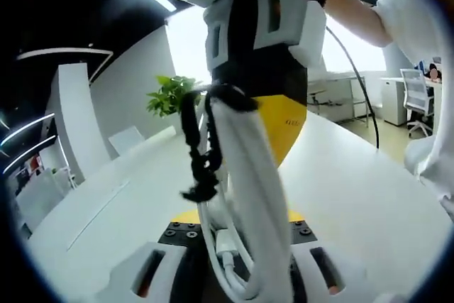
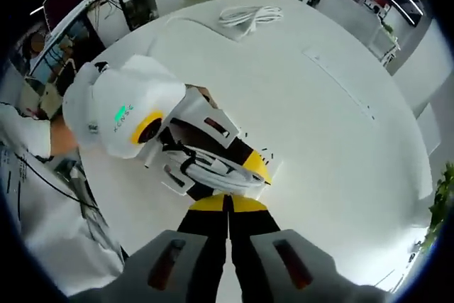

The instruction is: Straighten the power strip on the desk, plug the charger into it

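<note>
A white coiled cable bundle [image 1: 245, 196] with a loose black strap [image 1: 200, 154] stands up between my left gripper's [image 1: 241, 246] jaws, which are shut on it. In the right gripper view the same bundle [image 2: 213, 168] sits in the left gripper [image 2: 227, 164], held above the white desk [image 2: 333, 118]. My right gripper [image 2: 228, 205] has its yellow tips together and pressed against the bundle; I cannot tell whether they nip anything. From the left gripper view, the right gripper [image 1: 284, 129] comes down from above behind the bundle. Another white cable coil [image 2: 252, 15] lies far off on the desk.
A green plant [image 1: 170, 94] stands past the desk's far end. Office chairs [image 1: 415, 101] and other desks lie to one side. A person's arm [image 1: 355, 12] and white sleeve [image 2: 32, 140] hold the grippers. A black cord [image 1: 362, 90] hangs beside the right gripper.
</note>
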A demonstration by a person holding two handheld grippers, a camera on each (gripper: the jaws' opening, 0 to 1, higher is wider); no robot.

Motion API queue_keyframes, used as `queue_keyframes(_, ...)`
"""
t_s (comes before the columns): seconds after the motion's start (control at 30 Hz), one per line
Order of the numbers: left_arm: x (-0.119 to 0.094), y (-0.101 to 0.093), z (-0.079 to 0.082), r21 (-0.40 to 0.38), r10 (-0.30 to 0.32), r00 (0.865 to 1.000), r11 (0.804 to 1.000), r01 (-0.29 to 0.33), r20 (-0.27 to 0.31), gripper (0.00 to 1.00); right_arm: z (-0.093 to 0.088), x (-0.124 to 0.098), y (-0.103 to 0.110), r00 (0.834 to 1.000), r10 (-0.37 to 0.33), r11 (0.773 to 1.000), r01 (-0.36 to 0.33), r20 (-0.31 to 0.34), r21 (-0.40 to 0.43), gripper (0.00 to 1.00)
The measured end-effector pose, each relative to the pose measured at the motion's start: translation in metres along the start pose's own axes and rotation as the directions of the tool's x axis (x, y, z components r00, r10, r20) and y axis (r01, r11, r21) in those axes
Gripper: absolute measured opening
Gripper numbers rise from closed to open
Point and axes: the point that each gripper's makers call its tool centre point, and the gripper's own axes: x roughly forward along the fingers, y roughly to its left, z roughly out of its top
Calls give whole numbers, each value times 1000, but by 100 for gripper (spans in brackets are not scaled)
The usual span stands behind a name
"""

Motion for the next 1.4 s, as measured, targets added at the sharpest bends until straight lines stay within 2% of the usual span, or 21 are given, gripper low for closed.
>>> queue_keyframes(0.17,0,-1,1,-9,-5,1000,1000,5,-1,32,-1,1,2,1000,-27,1000,27,-15,-13,1)
queue_keyframes(0.23,1,-1,1,16,-5,1000,1000,5,-11,32,-2,1,2,999,-23,1000,23,-24,4,1)
queue_keyframes(0.33,1,0,1,0,-4,1000,1000,4,-11,32,-2,2,2,999,-26,999,27,-34,24,0)
queue_keyframes(0.4,1,0,1,-4,-2,1000,1000,2,-11,32,-3,1,4,999,-46,999,46,-29,1,0)
queue_keyframes(0.53,1,1,1,-7,2,1000,1000,-2,-9,32,-1,1,-1,999,-34,999,35,-21,32,1)
queue_keyframes(0.73,1,1,1,2,3,1000,1000,-3,-1,32,-1,0,-1,1000,-15,999,14,26,38,1)
queue_keyframes(0.8,1,1,1,7,4,1000,1000,-4,1,32,0,1,-1,999,-27,999,27,32,-18,1)
queue_keyframes(0.9,1,1,1,7,5,1000,1000,-5,2,32,0,1,1,999,-33,999,34,30,-33,1)
queue_keyframes(1.2,-1,2,2,-2,5,1000,1000,-5,8,33,6,-5,4,997,12,1000,-9,75,-29,1)
queue_keyframes(1.4,-3,3,5,-12,5,1000,1000,-5,25,35,2,-9,-2,996,-2,999,6,92,-38,1)
